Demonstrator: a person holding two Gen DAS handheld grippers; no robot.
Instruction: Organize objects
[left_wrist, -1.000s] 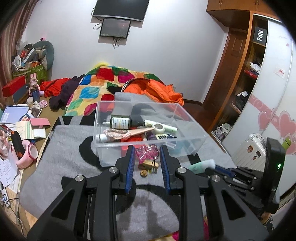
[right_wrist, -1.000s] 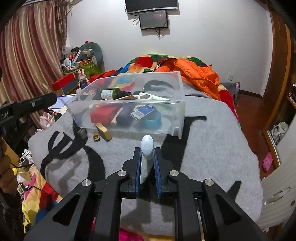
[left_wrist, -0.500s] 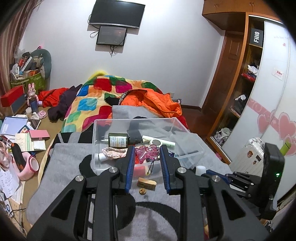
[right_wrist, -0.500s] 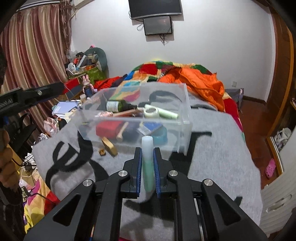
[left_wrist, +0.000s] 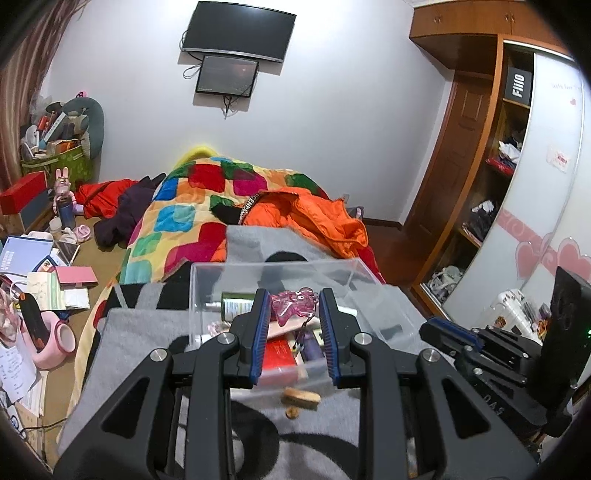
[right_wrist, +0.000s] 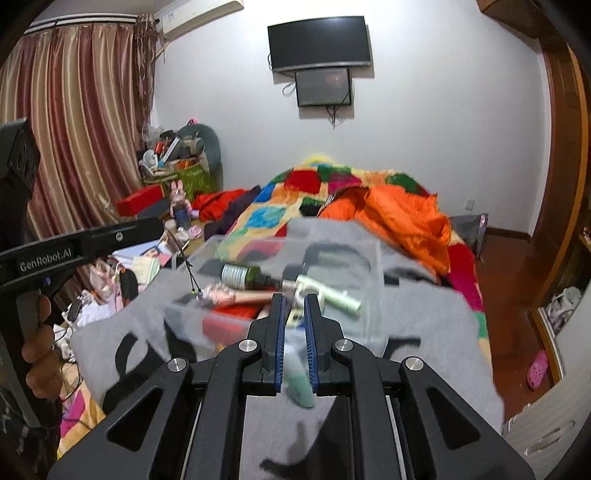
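A clear plastic box (left_wrist: 207, 288) (right_wrist: 373, 273) stands on the grey blanket and holds a green bottle (right_wrist: 247, 275), tubes and other small items. My left gripper (left_wrist: 293, 314) is shut on a pink transparent charm (left_wrist: 291, 306), lifted over the box, with its cord hanging down. My right gripper (right_wrist: 294, 314) is shut on a pale green tube (right_wrist: 299, 384), held above the box's near edge. A small wooden block (left_wrist: 300, 398) and a brown bead (left_wrist: 291, 412) lie on the blanket before the box.
The grey blanket (left_wrist: 147, 332) with black shapes covers the bed, with a patchwork quilt (left_wrist: 192, 210) and an orange jacket (left_wrist: 306, 218) behind. Clutter fills the floor at left (left_wrist: 44, 266). A wardrobe (left_wrist: 498, 184) stands at right.
Both grippers rose from the blanket with their items and moved toward the box. The charm now hangs over the box, and the tube sits near its front edge.
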